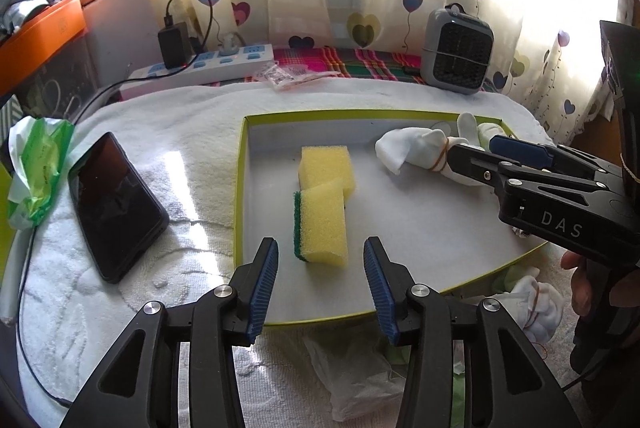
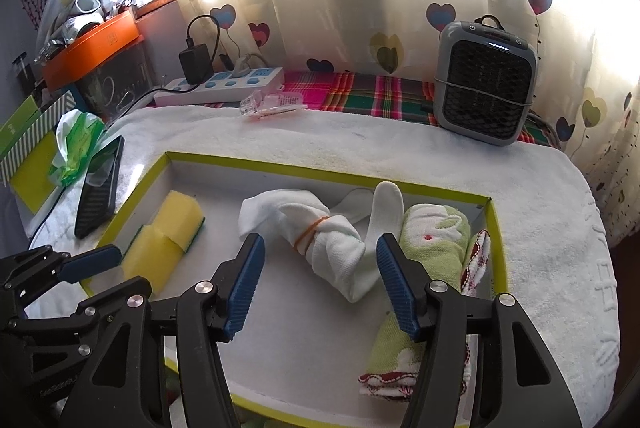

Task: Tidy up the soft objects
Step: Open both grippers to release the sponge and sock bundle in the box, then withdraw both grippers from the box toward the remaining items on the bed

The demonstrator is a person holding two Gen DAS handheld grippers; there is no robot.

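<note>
A shallow box with a lime-green rim [image 1: 240, 188] [image 2: 132, 188] lies on a white towel. In it lie two yellow sponges [image 1: 324, 204] [image 2: 164, 240], one with a green scouring side, a white sock bundle tied with a rubber band [image 1: 416, 152] [image 2: 320, 232], and a rolled green towel [image 2: 432, 232]. My left gripper [image 1: 321, 280] is open and empty, just in front of the nearer sponge. My right gripper [image 2: 320, 288] [image 1: 472, 152] is open, its jaws on either side of the sock bundle's near end. Another white bundle [image 1: 536, 304] lies outside the box.
A black phone [image 1: 116, 208] [image 2: 100, 184] and a green plastic bag [image 1: 36, 164] lie left of the box. A power strip with charger [image 1: 208, 60] [image 2: 224, 84] and a small grey heater [image 1: 456, 52] [image 2: 484, 76] stand at the back by the curtain.
</note>
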